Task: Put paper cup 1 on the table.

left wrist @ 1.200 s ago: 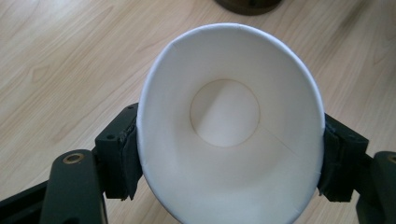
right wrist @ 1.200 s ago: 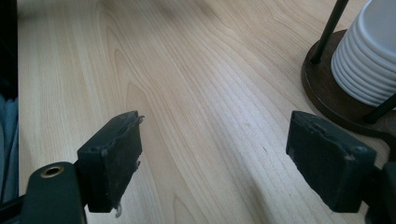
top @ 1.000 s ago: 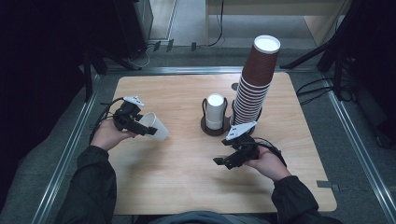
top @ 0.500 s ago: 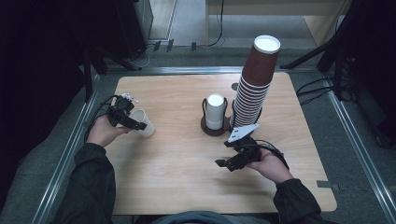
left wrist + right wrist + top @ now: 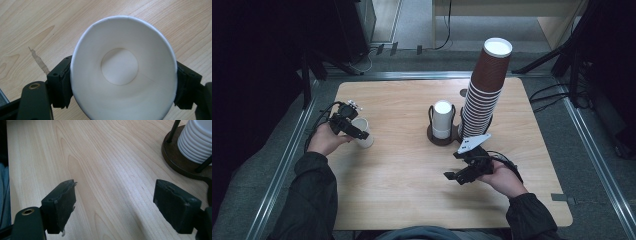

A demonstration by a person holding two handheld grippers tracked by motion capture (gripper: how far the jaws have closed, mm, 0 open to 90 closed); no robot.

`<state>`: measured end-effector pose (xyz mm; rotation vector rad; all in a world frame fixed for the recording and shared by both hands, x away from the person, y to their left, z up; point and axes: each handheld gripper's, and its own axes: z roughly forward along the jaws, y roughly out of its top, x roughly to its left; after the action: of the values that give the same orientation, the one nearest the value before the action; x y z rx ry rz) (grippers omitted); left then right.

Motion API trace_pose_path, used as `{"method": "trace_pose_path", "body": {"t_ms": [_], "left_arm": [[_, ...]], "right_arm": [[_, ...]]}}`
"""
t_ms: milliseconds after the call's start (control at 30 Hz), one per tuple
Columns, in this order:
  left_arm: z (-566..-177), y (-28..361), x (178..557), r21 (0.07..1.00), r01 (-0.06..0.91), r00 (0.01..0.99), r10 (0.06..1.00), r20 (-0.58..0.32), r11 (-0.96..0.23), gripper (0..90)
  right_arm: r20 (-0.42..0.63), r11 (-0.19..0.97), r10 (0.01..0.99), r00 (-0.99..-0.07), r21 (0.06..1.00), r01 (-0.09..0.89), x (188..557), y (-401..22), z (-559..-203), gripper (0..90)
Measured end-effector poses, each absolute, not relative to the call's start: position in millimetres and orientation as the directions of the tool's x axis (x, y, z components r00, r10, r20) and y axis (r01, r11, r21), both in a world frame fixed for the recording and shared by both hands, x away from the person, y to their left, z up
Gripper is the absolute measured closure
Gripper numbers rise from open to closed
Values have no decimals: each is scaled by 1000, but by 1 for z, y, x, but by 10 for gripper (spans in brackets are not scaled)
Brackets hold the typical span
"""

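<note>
While between left gripper [image 5: 357, 134] jaws, white cup [image 5: 122, 72] upright, mouth up.

The high view was dim around its edges, the floor and room nearly black, while the wooden surface [image 5: 412, 190] stood evenly lit from above; shadows there were soft and short; the left gripper view was bright, the white cup [image 5: 122, 75] almost glaring yet sharp; in the right gripper view a pale sheen crossed the wood grain, and the near jaws looked slightly soft
</note>
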<state>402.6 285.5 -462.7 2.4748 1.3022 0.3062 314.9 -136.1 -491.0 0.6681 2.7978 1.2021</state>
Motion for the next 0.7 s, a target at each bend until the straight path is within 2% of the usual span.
{"method": "trace_pose_path", "body": {"t_ms": [100, 300, 700], "left_arm": [[-464, 284, 403, 376, 758, 554, 830, 57, -532, 162], [-462, 282, 404, 391, 755, 562, 827, 26, -526, 89], [-441, 287, 397, 467, 738, 551, 835, 0, -487, 86]], "right_arm": [[143, 612, 391, -909, 698, 373, 315, -136, -491, 190], [147, 609, 388, -910, 700, 373, 315, -136, -491, 190], [140, 603, 387, -911, 709, 366, 316, -139, -488, 187]]}}
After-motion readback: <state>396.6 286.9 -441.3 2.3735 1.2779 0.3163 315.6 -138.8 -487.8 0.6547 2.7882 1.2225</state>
